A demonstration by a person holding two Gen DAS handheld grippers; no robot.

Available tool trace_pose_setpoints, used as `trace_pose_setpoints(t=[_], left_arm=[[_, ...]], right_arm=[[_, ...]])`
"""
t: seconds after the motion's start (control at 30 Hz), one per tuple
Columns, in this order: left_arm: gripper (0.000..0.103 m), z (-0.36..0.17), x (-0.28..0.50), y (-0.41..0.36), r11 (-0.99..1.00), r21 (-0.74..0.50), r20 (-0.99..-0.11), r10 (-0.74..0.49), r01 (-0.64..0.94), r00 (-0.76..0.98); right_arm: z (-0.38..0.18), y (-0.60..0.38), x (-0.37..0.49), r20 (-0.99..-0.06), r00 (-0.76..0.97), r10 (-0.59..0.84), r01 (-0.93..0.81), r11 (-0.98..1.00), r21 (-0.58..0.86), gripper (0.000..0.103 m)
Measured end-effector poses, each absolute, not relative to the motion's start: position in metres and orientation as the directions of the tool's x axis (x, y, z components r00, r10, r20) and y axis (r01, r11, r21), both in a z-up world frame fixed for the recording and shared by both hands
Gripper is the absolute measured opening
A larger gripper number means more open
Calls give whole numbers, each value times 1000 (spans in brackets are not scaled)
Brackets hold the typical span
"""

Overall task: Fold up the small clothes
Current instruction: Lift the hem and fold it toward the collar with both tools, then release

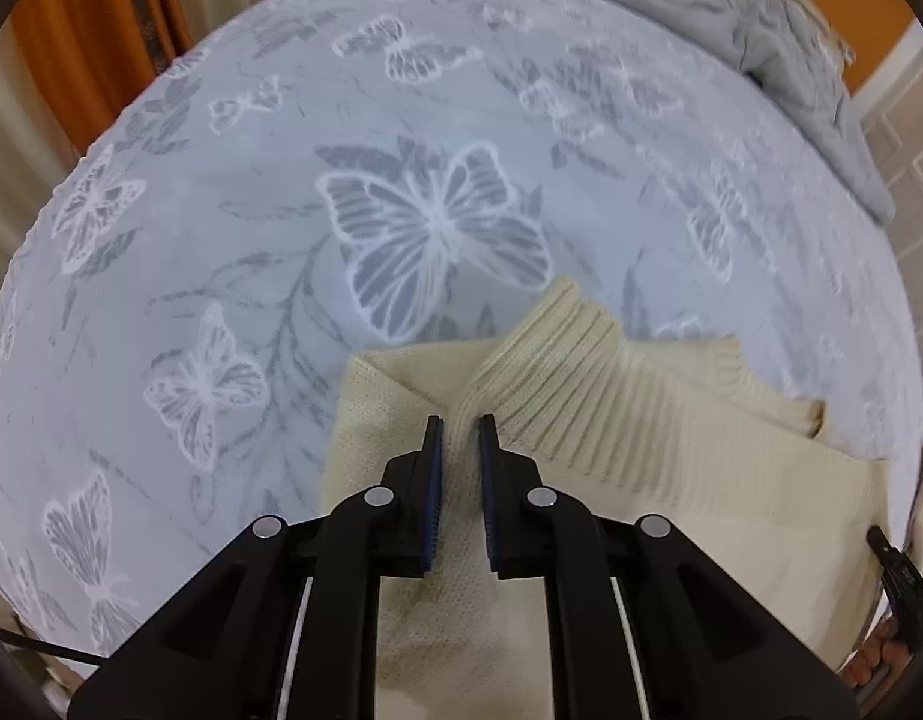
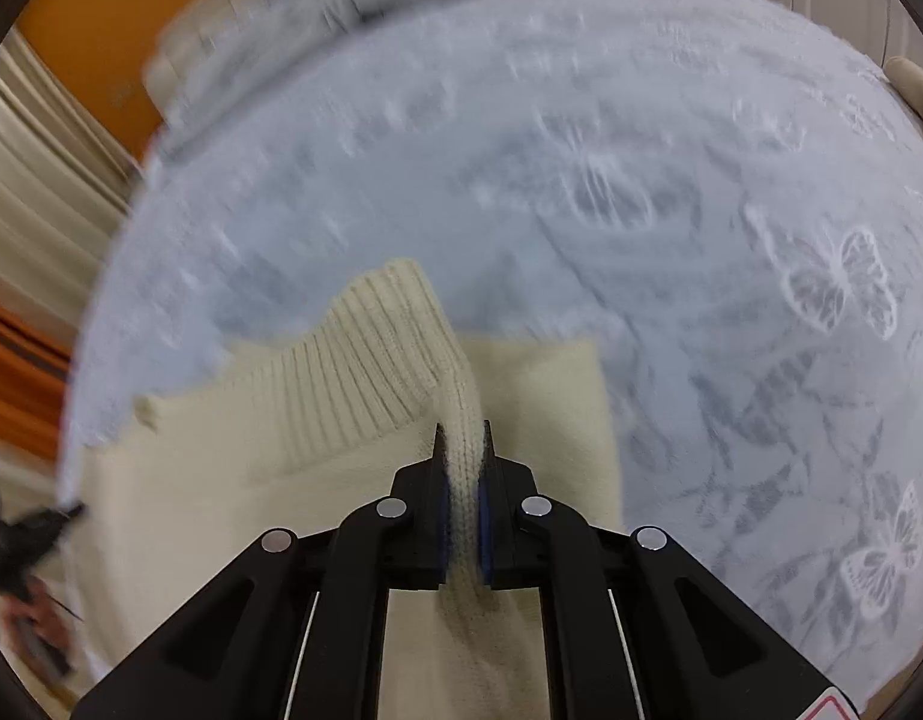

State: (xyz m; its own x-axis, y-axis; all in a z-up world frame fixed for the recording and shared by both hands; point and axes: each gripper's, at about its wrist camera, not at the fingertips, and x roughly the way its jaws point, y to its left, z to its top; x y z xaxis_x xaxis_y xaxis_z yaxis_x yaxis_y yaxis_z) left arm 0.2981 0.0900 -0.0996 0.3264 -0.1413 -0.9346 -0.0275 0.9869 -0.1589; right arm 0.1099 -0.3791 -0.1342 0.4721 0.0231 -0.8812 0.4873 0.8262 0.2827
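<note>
- While the cream knit sweater (image 1: pixel 671 480) lies on the butterfly bedspread (image 1: pixel 281 240), the right gripper (image 2: pixel 461 438) pinches a fold of its ribbed edge (image 2: pixel 371 360), raised off the body.
- Over the knit, the left gripper (image 1: pixel 459 429) sits with jaws slightly parted, gripping nothing that I can see.
- To fold well, I'd carry that ribbed part across low and level, keeping the edge straight.
- Blur suggests speed; slowing should stop bunching.

- Cream knitted sweater (image 1: pixel 671 480) lies flat on the bed (image 1: pixel 233 276), partly folded.
- Its ribbed sleeve is doubled across the body, cuff pointing toward the bed's middle.
</note>
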Motion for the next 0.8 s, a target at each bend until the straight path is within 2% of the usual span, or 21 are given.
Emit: trace_pose_setpoints(t=[0.1,0.17,0.27,0.4,0.53,0.6,0.67,0.7,0.77,0.8], left_arm=[[11,-107,300,85,990,-135,-941,-120,-27,316],[11,-105,300,83,992,-124,-941,-111,-20,320],[11,-107,301,80,994,-109,-945,-99,-15,313],[11,-105,301,81,994,-105,-945,-94,-17,313],[11,-94,300,86,992,-125,-934,-106,-35,342],[11,-105,306,86,993,-106,-947,-86,-49,309],[14,-118,309,83,995,-88,-954,-70,-49,292],[15,-116,308,81,996,-80,-951,-63,-45,304],[18,-105,300,84,993,-111,-944,-90,-47,318],[19,-99,295,88,991,-130,-941,-110,-41,322]], right_arm=[[-135,-378,111,-881,472,28,504,811,297,9],[-131,-374,115,-878,475,50,507,800,320,16],[-126,-368,131,-881,471,38,493,817,298,16],[-124,-366,146,-886,462,43,474,832,287,8],[-91,-375,127,-808,589,26,465,806,365,6],[-115,-386,130,-849,528,32,503,794,342,6],[-142,-389,133,-897,438,67,521,794,314,7],[-138,-390,127,-887,458,63,525,786,327,9],[-116,-390,112,-858,512,45,538,762,361,19],[-102,-388,101,-840,541,35,528,763,372,20]])
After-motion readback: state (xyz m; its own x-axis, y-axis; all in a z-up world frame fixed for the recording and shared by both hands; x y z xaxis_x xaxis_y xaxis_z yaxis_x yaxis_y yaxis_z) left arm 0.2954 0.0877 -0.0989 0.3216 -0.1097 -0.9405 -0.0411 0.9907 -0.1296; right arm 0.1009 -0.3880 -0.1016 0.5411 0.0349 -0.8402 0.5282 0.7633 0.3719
